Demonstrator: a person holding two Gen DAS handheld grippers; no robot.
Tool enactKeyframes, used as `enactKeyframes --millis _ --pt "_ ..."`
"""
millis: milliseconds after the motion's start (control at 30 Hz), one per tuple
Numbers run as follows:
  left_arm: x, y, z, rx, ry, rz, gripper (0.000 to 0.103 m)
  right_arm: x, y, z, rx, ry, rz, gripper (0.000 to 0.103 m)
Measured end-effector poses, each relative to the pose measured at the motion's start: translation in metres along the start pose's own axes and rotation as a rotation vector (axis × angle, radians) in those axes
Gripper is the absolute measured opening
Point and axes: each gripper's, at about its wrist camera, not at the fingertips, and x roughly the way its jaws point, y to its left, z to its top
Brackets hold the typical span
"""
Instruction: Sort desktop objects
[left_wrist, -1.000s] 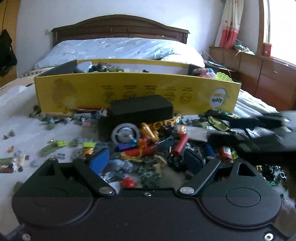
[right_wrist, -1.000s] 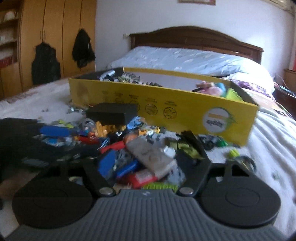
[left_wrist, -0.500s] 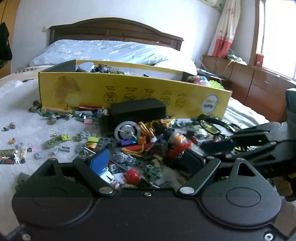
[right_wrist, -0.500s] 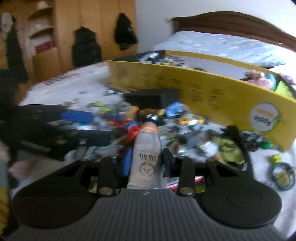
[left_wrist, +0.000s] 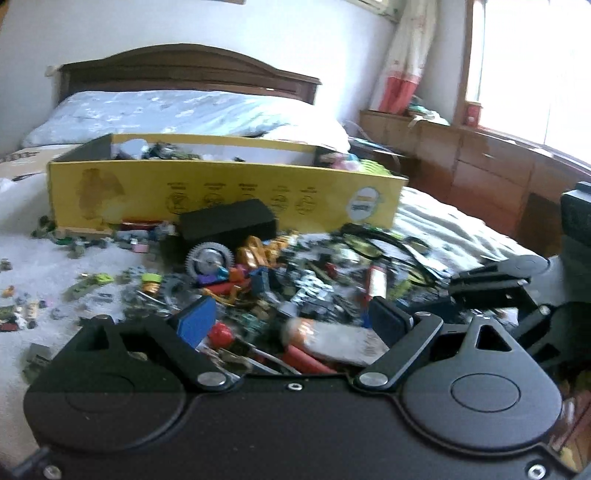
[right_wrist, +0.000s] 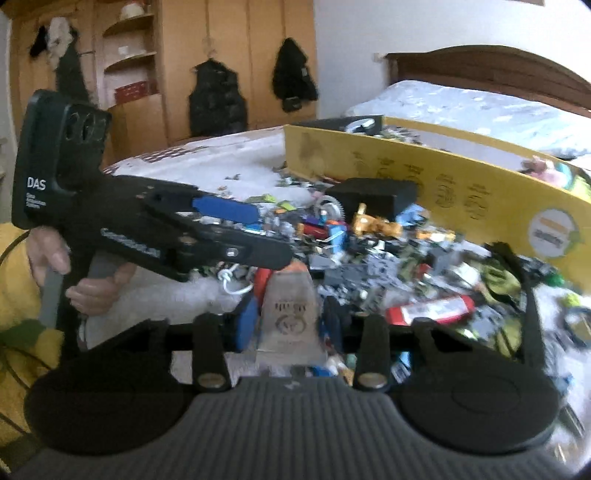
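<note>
Bedspread clutter blurs — right hand-held gripper (right_wrist: 288, 326) opening around pouch (right_wrist: 290, 314), left hand-held gripper (left_wrist: 291, 317) wide, empty.

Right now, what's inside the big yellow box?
Over the wall of the yellow box, small toy pieces show at its left end and pink and green toys at its right end. The wall hides the floor and whatever lies lower.
</note>
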Motion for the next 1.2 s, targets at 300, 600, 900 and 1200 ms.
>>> enactKeyframes --millis 300,600,900,1200 --pt "-0.009 -0.023 -0.011 0.049 0.033 -0.093 0.089 -0.037 -0.001 -0.032 0.072 -0.027 -0.132 0.068" --pt "-0.021 -0.015 -0.011 -0.009 0.055 -0.056 0.089 -0.010 0.012 -0.022 0.042 -0.042 -0.080 0.067" --pt "-0.025 -0.005 -0.013 -0.051 0.081 -0.051 0.088 -0.001 0.064 -0.026 -0.070 -0.065 0.077 0.067" --pt "0.000 -0.035 -0.017 0.060 0.107 0.000 0.051 -0.038 0.055 -0.056 0.098 -0.109 -0.097 0.077"
